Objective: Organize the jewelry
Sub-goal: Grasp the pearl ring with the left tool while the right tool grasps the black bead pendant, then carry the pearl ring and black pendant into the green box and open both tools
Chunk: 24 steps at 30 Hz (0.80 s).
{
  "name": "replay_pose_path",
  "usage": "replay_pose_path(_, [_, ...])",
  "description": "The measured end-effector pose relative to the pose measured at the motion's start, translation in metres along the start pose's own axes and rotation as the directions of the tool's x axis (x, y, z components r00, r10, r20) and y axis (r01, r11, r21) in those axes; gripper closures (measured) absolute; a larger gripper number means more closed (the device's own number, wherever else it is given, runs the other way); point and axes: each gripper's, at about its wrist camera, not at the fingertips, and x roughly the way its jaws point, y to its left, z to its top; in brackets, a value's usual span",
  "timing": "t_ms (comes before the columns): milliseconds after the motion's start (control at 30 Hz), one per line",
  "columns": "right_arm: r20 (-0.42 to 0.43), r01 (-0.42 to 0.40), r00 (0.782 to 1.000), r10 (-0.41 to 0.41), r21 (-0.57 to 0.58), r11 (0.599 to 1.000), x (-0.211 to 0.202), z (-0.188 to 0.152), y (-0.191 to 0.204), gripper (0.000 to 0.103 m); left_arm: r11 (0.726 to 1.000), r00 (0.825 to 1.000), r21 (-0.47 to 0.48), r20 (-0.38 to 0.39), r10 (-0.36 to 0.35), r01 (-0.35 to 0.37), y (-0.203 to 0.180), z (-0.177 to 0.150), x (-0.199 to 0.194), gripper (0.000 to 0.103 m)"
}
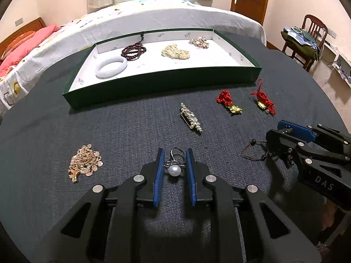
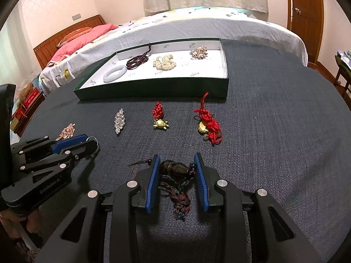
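the left hand-held gripper sat low over the dark cloth of the counter, its blue pads drawn in on either side of a pearl ring, clenched on it or very nearly so; i could not see for certain that both pads pressed the metal. the right hand-held gripper was beside it, its blue pads pinching a dark corded pendant, with the braided cord trailing back between the fingers. farther off on the counter lay a green tray with a white floor, and in it a white bangle, a dark red bead strand, a pale cream cluster and a pinkish bead cluster, each apart from the others. between the tray and the grippers rested a silver brooch, a red knotted cord with a gold turtle charm and a second red knotted cord with a gold charm. a heap of gold coin jewelry lay just left of the left gripper. a bed stood behind the counter.
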Motion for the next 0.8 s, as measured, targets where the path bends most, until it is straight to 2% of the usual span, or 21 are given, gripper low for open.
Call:
replay_pose_path(433, [0.022, 0.006, 1.000, -0.006, -0.019, 1.000, -0.011, 0.005, 0.008, 0.071, 0.999, 1.000, -0.031, 0.023, 0.019, -0.018, 0.013, 0.000, -0.010, 0.084])
replay_pose_path(800, [0.069, -0.006, 0.998, 0.009, -0.044, 0.999, -0.030, 0.018, 0.020, 0.071, 0.998, 0.997, -0.062, 0.075, 0.034, -0.029, 0.023, 0.008, -0.028, 0.084])
